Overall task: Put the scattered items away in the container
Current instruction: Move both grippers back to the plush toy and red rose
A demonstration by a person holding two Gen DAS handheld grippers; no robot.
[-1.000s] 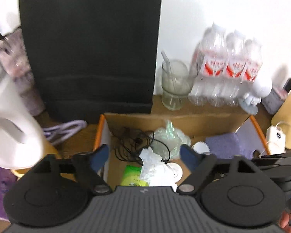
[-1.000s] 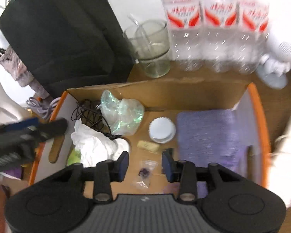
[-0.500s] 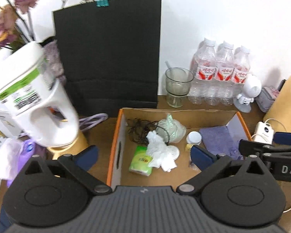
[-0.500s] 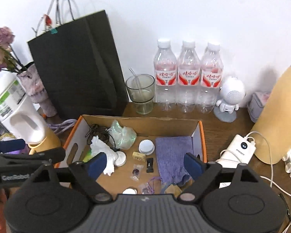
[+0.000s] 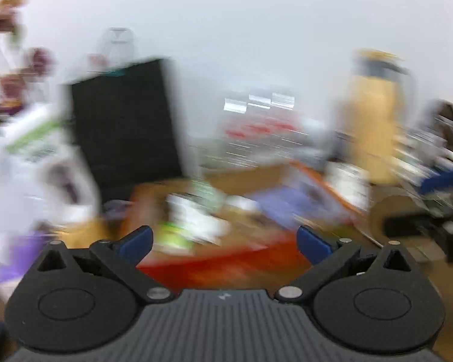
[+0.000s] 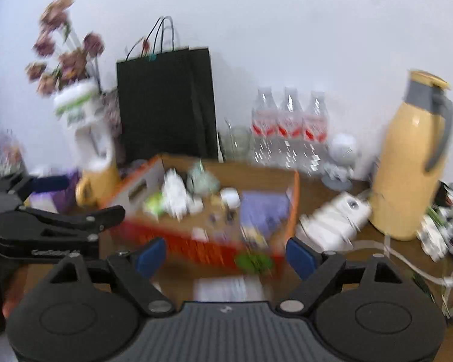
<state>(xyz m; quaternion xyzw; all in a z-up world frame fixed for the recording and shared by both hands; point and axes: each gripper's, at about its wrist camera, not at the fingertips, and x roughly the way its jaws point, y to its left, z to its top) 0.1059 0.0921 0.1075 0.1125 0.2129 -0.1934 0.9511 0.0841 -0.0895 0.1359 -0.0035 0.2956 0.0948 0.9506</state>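
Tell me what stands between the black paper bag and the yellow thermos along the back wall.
In the right wrist view, between the black paper bag and the yellow thermos stand a clear glass, three water bottles and a small white robot figure.

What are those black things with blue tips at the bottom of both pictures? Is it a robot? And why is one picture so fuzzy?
It is not a robot. A person holds a pinching tool in each hand, and each tool carries a camera looking out along its two fingers. One picture comes from the left tool, the other from the right tool. The blue tips are the fingers' pads. Both tools are open and hold nothing. The left picture is fuzzy because that hand is moving fast. On the wooden table sits a cardboard box with orange edges, holding a purple cloth, white crumpled paper and other small bits. Behind it stand a black paper bag, three water bottles and a yellow jug.
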